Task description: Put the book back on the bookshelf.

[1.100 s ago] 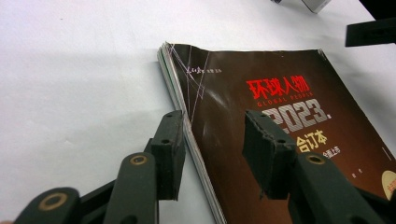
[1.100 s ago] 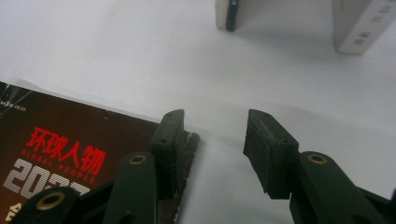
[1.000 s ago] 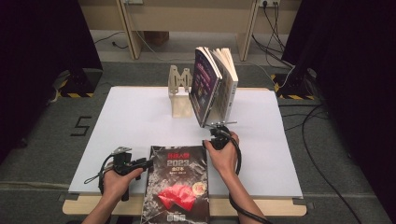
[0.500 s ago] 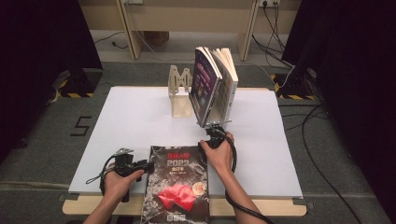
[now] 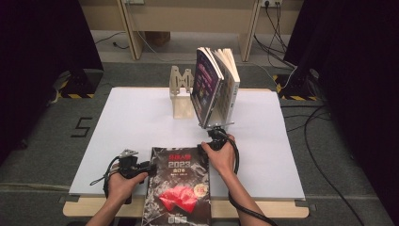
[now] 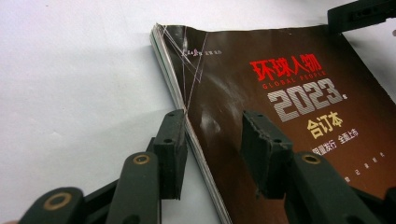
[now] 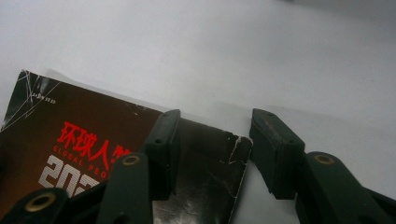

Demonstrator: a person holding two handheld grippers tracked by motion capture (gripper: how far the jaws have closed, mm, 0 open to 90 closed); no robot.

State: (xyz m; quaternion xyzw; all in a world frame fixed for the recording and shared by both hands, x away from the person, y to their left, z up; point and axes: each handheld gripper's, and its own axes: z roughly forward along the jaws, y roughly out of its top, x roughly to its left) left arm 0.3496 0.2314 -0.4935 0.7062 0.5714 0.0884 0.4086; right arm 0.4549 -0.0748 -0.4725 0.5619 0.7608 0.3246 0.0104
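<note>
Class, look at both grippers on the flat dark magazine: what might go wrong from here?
1. The left gripper straddles the magazine spine with open jaws; closing may catch just the cover.
2. The right gripper, jaws just opening, straddles a creased corner that may tear.
3. The leaning books behind might topple if bumped.

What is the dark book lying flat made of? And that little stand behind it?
The dark book looks like glossy paper: its cover shines, shows white crease lines, and thin page edges stack along its side. The stand looks like pale plywood or cut board, matte and light tan, though it is too far off to be sure.
</note>
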